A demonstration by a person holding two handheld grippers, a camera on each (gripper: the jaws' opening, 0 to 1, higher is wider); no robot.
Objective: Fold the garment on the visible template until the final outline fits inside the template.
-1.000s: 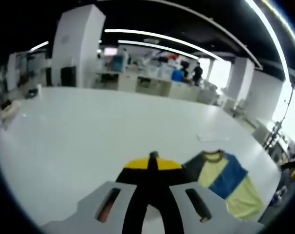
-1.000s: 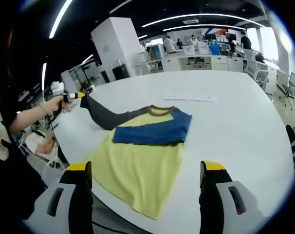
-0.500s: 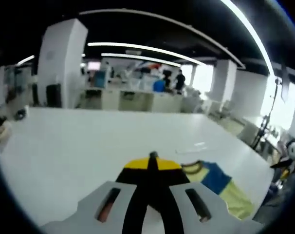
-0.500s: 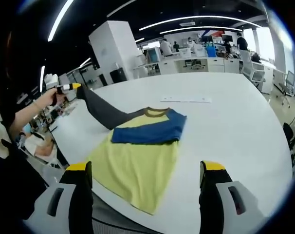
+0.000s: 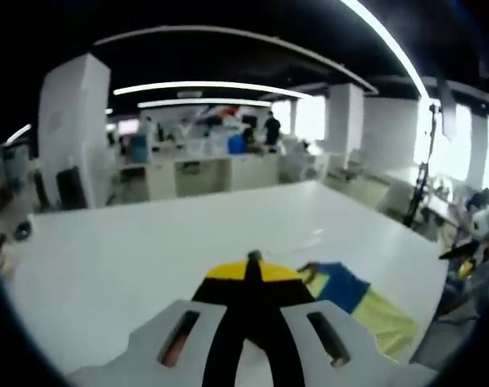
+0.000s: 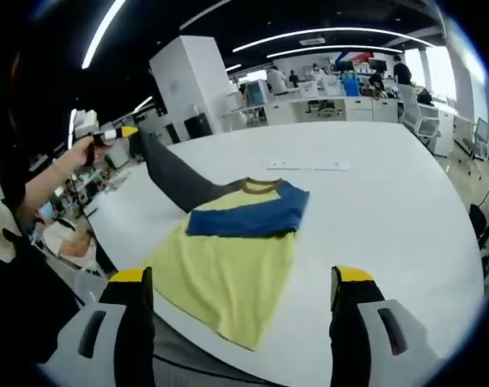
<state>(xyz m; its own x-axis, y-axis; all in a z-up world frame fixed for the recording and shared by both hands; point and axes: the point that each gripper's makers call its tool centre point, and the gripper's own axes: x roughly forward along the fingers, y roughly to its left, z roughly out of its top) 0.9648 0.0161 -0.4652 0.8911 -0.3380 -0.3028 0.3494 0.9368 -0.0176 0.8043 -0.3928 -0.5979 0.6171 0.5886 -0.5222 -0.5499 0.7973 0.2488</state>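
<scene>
A yellow shirt (image 6: 228, 266) lies flat on the white table (image 6: 390, 218), with a blue sleeve (image 6: 248, 218) folded across its chest. In the right gripper view, my left gripper (image 6: 119, 133) is raised at the far left, shut on the end of the dark grey sleeve (image 6: 168, 173). That sleeve stretches up from the shoulder, off the table. In the left gripper view the dark sleeve (image 5: 252, 322) runs between my left gripper's (image 5: 250, 268) shut yellow tips, and the shirt (image 5: 365, 310) lies lower right. My right gripper (image 6: 243, 278) hovers open above the shirt's hem, holding nothing.
A thin white strip (image 6: 309, 166) lies on the table beyond the collar. The table's near edge curves just under the hem, with a chair (image 6: 67, 242) below left. A person's hand (image 6: 79, 153) holds the left gripper. Desks and a white pillar (image 6: 196, 81) stand far behind.
My left gripper has lifted the grey sleeve higher, pulling it more upright. The left gripper view has swung, so the shirt sits lower right. My right gripper has stayed put.
</scene>
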